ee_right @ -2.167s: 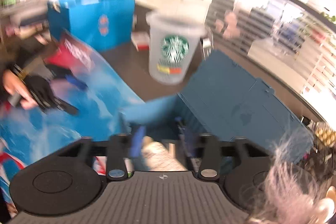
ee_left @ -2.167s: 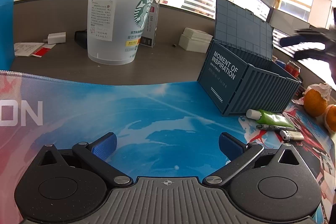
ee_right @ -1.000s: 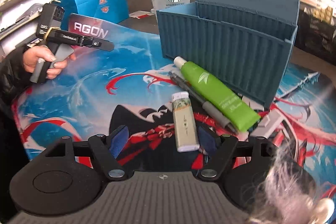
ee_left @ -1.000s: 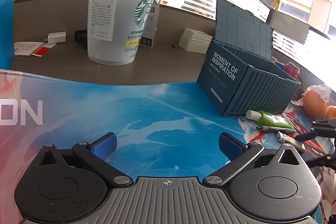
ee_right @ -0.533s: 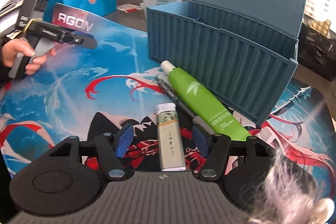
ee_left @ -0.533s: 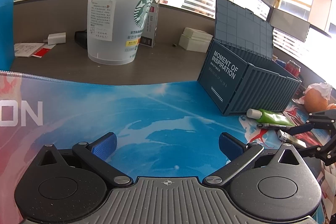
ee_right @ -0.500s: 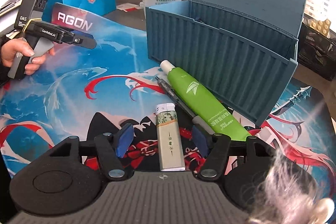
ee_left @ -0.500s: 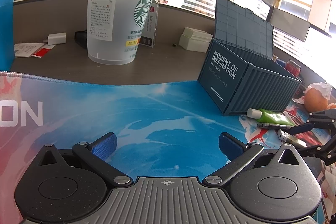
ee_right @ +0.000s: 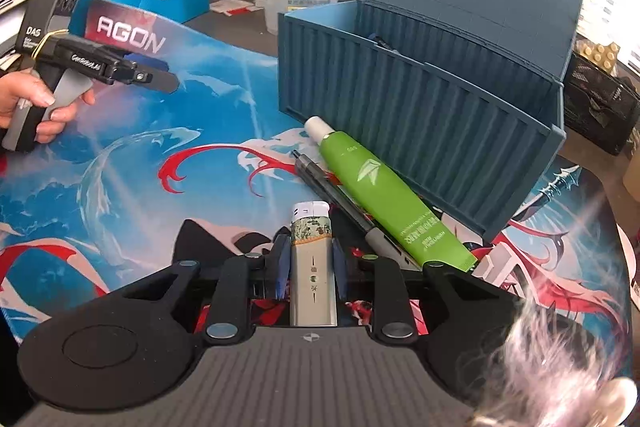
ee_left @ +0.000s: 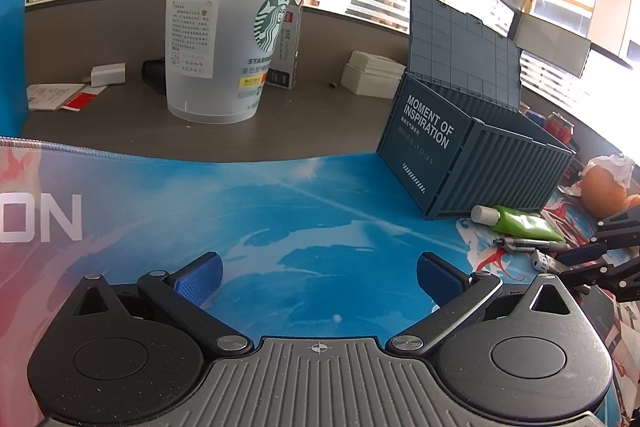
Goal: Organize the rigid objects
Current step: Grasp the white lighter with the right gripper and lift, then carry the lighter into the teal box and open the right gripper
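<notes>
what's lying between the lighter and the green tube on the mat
A dark pen lies between the lighter and the green tube, running alongside the tube. The right wrist view shows it best.

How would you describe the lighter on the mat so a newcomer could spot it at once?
Find the blue container box with its lid up. Three things lie before it: a green tube, a grey pen, then the lighter. It is the short, flat, white-capped one, clamped in the right gripper.

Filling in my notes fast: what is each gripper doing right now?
Left gripper: open, nothing between its pads.
Right gripper: jaws just closed onto the lighter, pads against its sides.
</notes>
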`<state>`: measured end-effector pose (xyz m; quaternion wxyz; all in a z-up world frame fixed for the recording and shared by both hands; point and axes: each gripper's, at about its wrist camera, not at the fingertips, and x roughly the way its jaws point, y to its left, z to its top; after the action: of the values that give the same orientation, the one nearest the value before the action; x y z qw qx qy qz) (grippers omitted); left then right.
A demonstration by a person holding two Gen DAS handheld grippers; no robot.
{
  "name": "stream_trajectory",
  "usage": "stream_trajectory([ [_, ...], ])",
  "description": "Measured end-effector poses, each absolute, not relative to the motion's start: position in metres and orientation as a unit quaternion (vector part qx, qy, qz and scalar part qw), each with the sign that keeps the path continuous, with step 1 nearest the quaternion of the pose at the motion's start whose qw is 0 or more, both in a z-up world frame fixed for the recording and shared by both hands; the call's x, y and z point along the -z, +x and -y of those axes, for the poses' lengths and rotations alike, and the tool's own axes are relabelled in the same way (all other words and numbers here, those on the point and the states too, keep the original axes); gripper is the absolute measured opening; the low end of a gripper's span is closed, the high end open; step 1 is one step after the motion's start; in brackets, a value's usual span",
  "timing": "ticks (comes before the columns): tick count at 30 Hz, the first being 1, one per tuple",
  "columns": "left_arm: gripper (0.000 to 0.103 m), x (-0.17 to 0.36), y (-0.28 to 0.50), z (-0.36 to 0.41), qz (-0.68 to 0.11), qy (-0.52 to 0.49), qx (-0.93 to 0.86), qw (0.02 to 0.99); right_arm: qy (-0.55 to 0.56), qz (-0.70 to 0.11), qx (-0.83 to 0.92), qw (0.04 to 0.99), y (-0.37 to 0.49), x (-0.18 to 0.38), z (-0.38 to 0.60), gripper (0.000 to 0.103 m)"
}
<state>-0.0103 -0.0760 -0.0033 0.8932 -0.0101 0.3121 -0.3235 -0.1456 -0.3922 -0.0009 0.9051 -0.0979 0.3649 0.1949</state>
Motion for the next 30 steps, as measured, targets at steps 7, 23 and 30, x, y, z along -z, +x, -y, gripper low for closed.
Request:
stream_trajectory([
  [7, 0.103, 0.003, -0.01, 0.076, -0.312, -0.01, 0.323, 0.893, -0.11, -0.356, -0.216, 0.903, -0.144, -0.022, 0.389, 0.021],
  [23, 0.103, 0.003, -0.01, 0.076, -0.312, -0.01, 0.323, 0.893, -0.15, -0.315, -0.246, 0.904, -0.124, -0.076, 0.385, 0.021],
  [30, 0.103, 0.003, -0.01, 0.076, -0.312, -0.01, 0.323, 0.893, -0.165, -0.304, -0.25, 0.904, -0.102, -0.097, 0.39, 0.021],
])
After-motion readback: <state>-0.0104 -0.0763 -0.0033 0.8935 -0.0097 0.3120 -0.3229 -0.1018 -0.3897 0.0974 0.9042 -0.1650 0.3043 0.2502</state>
